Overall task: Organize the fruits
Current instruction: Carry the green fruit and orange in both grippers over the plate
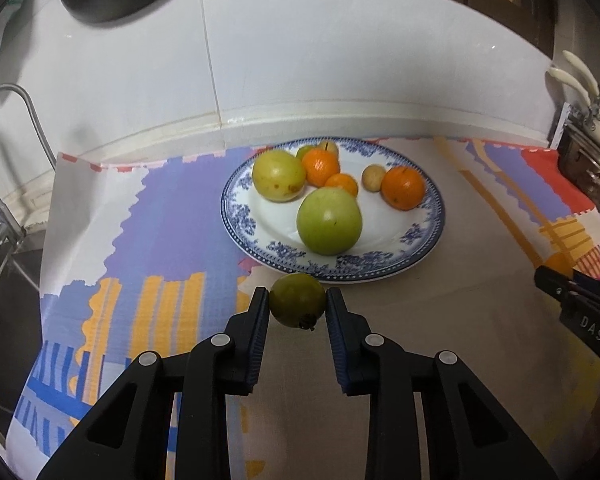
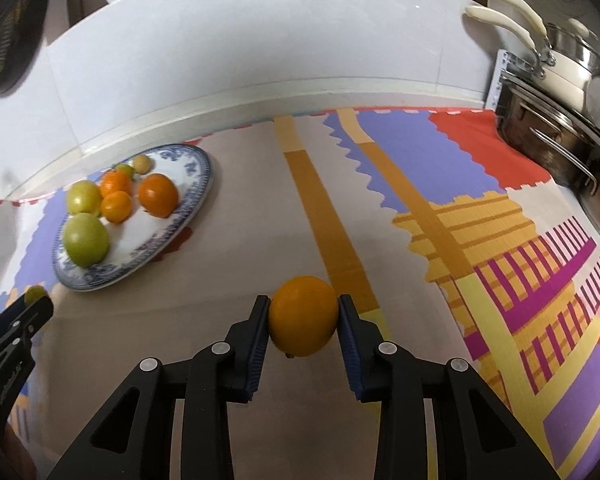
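While clamped, both fruits (image 1: 297, 299) aloft.

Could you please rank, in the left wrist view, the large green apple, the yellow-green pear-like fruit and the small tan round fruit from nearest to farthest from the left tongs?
1. Large green apple, plate front.
2. Yellow-green pear-like fruit, back left.
3. Small tan round fruit, back right.

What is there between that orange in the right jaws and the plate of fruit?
Only bare patterned mat lies between the orange and the plate, as the right wrist view shows.
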Motion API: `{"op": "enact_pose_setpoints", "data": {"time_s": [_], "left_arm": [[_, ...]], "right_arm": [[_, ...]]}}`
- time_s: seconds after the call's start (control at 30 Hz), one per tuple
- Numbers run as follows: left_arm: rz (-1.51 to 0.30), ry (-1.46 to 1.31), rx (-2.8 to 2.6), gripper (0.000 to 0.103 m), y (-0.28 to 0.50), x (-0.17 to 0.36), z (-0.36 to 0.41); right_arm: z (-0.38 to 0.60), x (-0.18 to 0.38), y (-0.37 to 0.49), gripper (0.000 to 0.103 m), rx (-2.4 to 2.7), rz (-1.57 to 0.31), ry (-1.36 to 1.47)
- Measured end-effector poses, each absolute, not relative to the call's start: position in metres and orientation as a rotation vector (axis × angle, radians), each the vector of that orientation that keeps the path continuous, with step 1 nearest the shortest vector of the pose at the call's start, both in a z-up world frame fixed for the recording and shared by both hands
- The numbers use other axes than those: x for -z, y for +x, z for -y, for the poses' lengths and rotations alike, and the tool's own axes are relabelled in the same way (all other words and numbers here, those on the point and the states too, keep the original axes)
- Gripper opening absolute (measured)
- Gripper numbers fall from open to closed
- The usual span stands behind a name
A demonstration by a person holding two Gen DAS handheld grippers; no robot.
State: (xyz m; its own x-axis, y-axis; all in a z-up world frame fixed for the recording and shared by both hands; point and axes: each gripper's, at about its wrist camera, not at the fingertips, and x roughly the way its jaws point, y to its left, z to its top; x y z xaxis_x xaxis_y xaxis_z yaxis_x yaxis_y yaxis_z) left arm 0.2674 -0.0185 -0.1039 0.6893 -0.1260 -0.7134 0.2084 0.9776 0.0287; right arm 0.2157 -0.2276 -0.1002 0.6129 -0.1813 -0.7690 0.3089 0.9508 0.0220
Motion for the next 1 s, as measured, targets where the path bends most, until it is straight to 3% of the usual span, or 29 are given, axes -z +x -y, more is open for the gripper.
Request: {"op": "enact_pose_setpoints", "data": {"time_s": [1.0], "left_arm": [[-0.629,0.072,0.206,0.029,0.188,0.04,-0.004]], "right_arm": [[0.184,0.034,0.156,0.034,0.091,-0.695,0.083]]}}
